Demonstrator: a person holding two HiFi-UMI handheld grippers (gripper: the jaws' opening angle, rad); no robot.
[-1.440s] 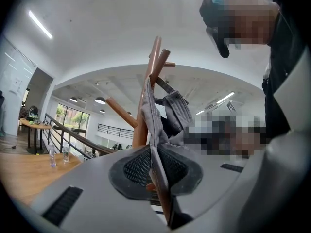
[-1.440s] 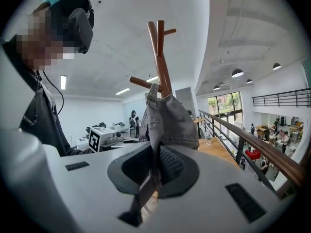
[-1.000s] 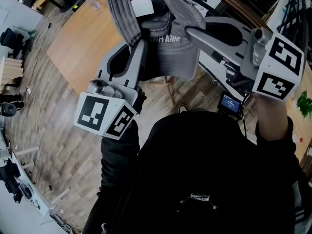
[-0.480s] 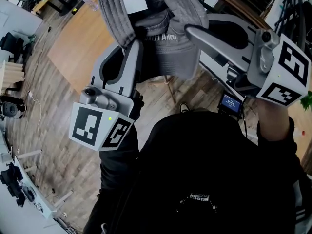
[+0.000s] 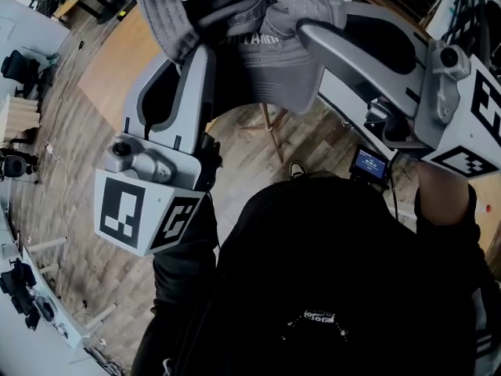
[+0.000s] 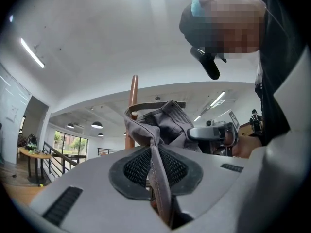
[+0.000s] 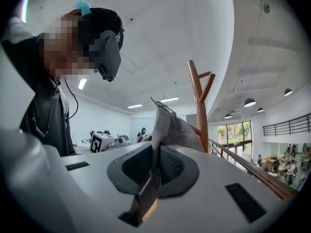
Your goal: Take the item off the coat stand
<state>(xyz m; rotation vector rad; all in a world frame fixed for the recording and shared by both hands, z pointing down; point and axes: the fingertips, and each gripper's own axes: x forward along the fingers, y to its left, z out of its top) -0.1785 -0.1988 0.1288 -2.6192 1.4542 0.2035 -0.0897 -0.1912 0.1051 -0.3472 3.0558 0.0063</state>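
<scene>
A grey cap hangs at the top of the head view, stretched between my two grippers. My left gripper is shut on the cap's left edge, my right gripper on its right edge. In the left gripper view the cap's fabric runs from between the jaws up to the wooden coat stand. The right gripper view shows the cap pinched between the jaws, close beside the stand's pole and its pegs. Whether the cap still touches a peg I cannot tell.
The stand's wooden legs rest on the plank floor below the cap. A wooden table lies at the upper left, a small screen device at the right. White desks line the left edge. A railing runs behind the stand.
Both grippers have risen with the cap still clamped between them, so they look larger and nearer. The cap has shifted toward the top of the head view.
</scene>
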